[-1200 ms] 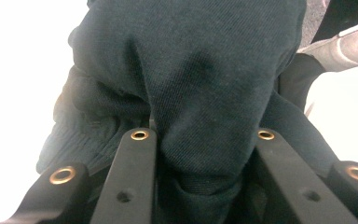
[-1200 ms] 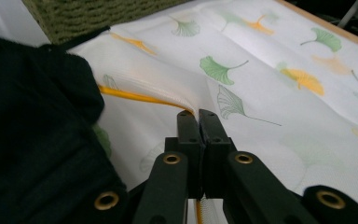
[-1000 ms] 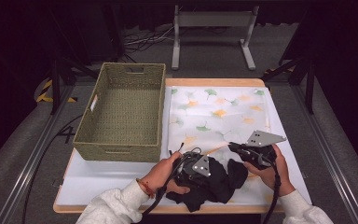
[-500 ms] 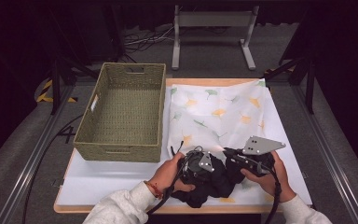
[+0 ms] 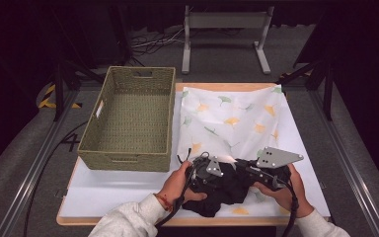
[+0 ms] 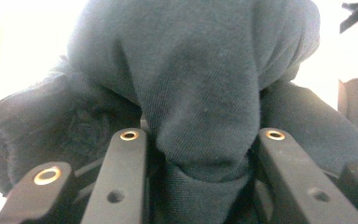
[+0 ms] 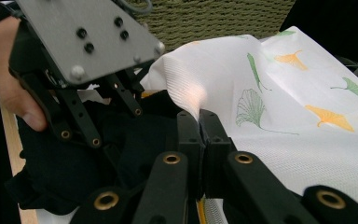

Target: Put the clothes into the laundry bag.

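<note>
Both tongs meet over a dark garment (image 5: 227,190) bunched at the near edge of the desk (image 5: 123,190). Left tongs (image 6: 198,154) have just been opening, with a thick fold of the dark fabric between the jaws and touching both. Right tongs (image 7: 204,128) are pressed together, pinching the edge of a white cloth (image 7: 284,107) printed with leaves, which lies under the garment. A woven basket (image 5: 128,118) stands just left of the cloth.

Left hand-held gripper (image 5: 216,174) jaws slightly wider
</note>
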The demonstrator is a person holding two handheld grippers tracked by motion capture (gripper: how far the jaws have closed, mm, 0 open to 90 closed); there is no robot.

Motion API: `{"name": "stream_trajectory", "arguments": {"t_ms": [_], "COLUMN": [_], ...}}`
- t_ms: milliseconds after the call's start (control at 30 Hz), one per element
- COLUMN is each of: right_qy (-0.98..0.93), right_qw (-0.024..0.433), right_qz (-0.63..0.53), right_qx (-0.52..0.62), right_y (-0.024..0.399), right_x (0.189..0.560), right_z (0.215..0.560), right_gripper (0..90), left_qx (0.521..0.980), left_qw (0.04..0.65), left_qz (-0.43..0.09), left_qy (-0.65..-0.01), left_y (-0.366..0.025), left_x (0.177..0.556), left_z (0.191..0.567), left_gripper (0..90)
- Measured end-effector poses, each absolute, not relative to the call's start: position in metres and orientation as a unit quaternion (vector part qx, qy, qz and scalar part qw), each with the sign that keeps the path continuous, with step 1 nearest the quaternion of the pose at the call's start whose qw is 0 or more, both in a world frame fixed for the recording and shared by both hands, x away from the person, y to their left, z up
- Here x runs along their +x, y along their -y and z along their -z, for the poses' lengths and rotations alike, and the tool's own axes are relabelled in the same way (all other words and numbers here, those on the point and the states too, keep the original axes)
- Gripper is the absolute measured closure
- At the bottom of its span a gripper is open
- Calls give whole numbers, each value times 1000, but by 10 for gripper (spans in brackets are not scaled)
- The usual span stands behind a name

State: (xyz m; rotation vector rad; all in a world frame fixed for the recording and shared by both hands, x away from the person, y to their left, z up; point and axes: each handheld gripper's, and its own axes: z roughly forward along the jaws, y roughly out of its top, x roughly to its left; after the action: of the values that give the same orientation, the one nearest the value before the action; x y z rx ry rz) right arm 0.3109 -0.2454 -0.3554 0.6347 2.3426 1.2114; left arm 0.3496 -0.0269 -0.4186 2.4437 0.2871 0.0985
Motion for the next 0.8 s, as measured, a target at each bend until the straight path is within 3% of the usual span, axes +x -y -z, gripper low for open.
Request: {"name": "stream_trajectory", "arguments": {"t_ms": [367, 667, 800], "right_qy": [-844, -842, -841], "right_qw": [213, 214, 216], "right_qz": [-439, -437, -437], "right_qx": [224, 234, 234], "right_y": [244, 246, 246], "right_x": [309, 311, 311], "right_z": [355, 357, 357], "right_gripper": [890, 890, 889], "left_qx": [930, 911, 903], "left_qw": [335, 384, 407], "left_qz": [-84, -79, -69], "left_qy": [-122, -130, -121], "left_y": [30, -1, -20], "left_x": [348, 342, 335], "left_z": [417, 393, 385], "left_gripper": [643, 306, 275]}}
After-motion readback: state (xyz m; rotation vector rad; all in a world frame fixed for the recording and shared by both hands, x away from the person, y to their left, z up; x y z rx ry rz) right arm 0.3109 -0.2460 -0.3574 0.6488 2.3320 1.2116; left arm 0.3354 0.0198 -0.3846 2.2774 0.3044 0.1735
